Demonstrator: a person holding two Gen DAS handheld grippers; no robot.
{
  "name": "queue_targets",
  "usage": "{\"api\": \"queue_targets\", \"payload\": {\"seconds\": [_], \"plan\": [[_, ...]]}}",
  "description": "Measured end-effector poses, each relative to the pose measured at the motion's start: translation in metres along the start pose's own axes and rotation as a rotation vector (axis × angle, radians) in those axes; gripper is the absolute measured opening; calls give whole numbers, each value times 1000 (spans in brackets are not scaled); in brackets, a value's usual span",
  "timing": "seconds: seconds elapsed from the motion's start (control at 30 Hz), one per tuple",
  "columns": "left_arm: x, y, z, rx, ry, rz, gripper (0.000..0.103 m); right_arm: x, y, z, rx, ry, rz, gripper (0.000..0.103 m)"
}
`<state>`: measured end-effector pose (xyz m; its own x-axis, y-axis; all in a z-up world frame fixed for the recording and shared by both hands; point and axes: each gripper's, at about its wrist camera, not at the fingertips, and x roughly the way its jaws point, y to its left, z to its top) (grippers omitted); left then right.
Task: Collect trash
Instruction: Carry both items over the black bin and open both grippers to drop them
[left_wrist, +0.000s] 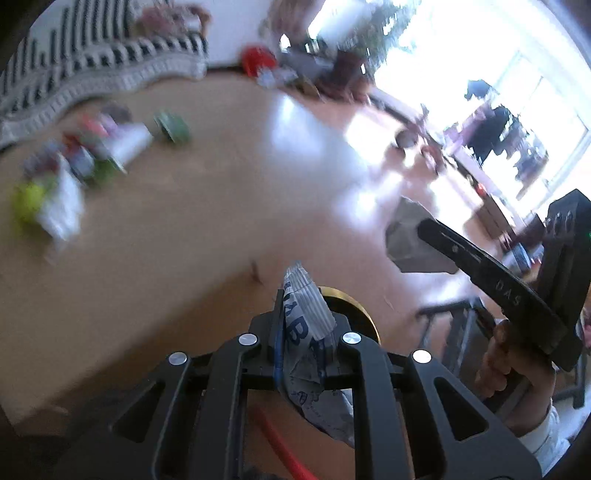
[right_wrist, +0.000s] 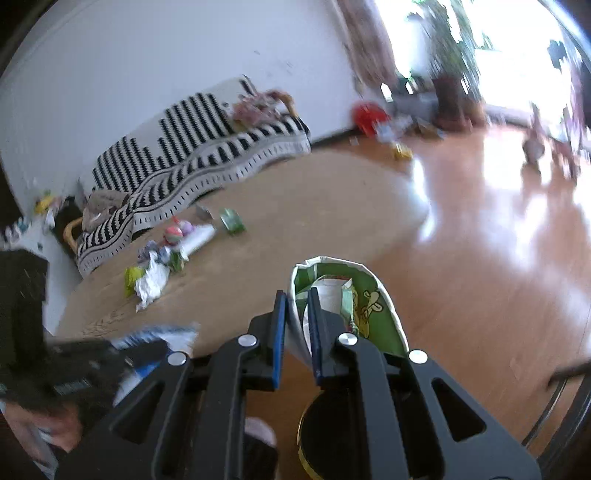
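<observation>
The left gripper (left_wrist: 303, 325) clenches a crumpled wrapper (left_wrist: 306, 314). The right gripper (right_wrist: 295, 332) pinches the bag (right_wrist: 373, 295) rim. Drop the wrapper only when squarely over the bag's mouth.

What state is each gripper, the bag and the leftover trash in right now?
left gripper: shut on a crumpled wrapper.
right gripper: shut on the bag wall.
green bag: mouth open, trash inside.
trash pile: uncollected, on the table.
green can: lying on the table beside the pile.
</observation>
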<state>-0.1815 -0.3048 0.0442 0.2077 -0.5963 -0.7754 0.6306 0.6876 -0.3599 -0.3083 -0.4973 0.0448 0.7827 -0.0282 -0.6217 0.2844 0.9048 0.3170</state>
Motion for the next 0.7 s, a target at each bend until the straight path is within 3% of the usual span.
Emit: {"api": "queue_targets", "payload": {"seconds": [0.13,0.23,0.7], "plan": [[48,-11,-25,22,131,-37,12,9,-25,-40,97,79,-13,12],[70,-13,-35,35,178,-43,12,15,-40,-61,157,123,-21,12],[128,-20,-47,49,278,-63,12,39,-78,-92,234,235,-94,12]]}}
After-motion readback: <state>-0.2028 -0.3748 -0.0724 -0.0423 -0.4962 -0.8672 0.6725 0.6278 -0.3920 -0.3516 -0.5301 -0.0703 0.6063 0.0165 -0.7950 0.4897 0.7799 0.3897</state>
